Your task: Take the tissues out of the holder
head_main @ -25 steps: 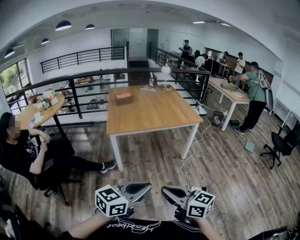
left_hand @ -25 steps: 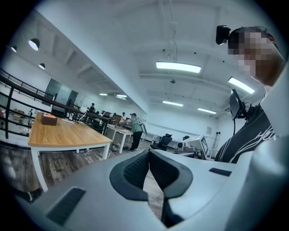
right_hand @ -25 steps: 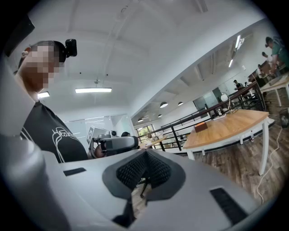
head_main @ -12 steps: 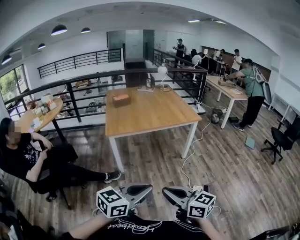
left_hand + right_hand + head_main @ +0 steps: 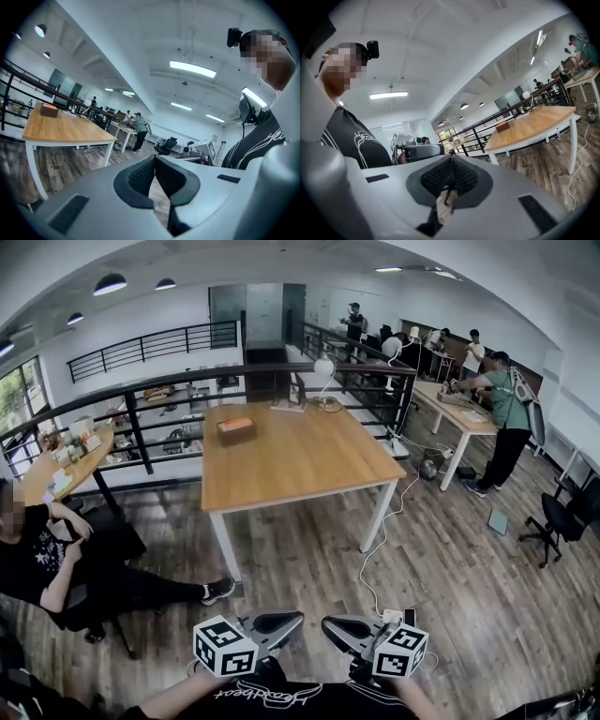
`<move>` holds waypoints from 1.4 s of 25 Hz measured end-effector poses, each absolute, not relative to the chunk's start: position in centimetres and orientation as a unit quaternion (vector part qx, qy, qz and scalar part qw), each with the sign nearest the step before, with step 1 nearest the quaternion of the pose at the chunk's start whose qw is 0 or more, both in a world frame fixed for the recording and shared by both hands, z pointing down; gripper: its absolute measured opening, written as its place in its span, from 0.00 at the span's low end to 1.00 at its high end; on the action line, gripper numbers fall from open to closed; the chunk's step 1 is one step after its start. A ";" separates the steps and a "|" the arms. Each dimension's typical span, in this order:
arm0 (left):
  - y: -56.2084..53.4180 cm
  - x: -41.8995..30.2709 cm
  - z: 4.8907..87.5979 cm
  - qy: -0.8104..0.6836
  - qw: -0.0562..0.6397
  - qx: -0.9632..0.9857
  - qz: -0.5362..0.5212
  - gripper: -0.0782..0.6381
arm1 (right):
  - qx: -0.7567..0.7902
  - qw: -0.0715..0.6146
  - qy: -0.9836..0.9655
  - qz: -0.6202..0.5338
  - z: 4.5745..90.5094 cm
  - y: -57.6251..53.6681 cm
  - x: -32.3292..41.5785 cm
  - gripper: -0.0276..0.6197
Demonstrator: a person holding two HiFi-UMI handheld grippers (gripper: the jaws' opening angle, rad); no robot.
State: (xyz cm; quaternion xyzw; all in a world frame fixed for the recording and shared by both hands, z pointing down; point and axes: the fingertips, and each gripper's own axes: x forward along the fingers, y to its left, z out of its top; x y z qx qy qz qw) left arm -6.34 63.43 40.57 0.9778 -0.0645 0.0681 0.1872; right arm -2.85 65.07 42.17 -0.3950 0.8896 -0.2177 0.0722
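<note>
While the left hand-held gripper [image 5: 292,619] and right hand-held gripper [image 5: 334,622] are pressed together, empty, the tissue holder [image 5: 236,427] sits far off on the bench [image 5: 300,470]. Its tissues, probably light and tearable, want a gentle top-sheet pinch.

Head view high, forward and down; both gripper views low, level; distant wooden table [image 5: 291,460] in all.
</note>
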 end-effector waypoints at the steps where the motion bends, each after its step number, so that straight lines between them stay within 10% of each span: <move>1: 62.3 -6.3 40.7 -0.062 0.188 0.978 0.069 0.13 | -0.396 0.072 0.888 -0.221 42.3 63.8 -2.8 0.07; 35: 20.4 -11.3 38.4 -0.081 0.204 0.975 0.021 0.13 | -0.405 0.019 0.887 -0.220 40.2 23.9 -7.0 0.07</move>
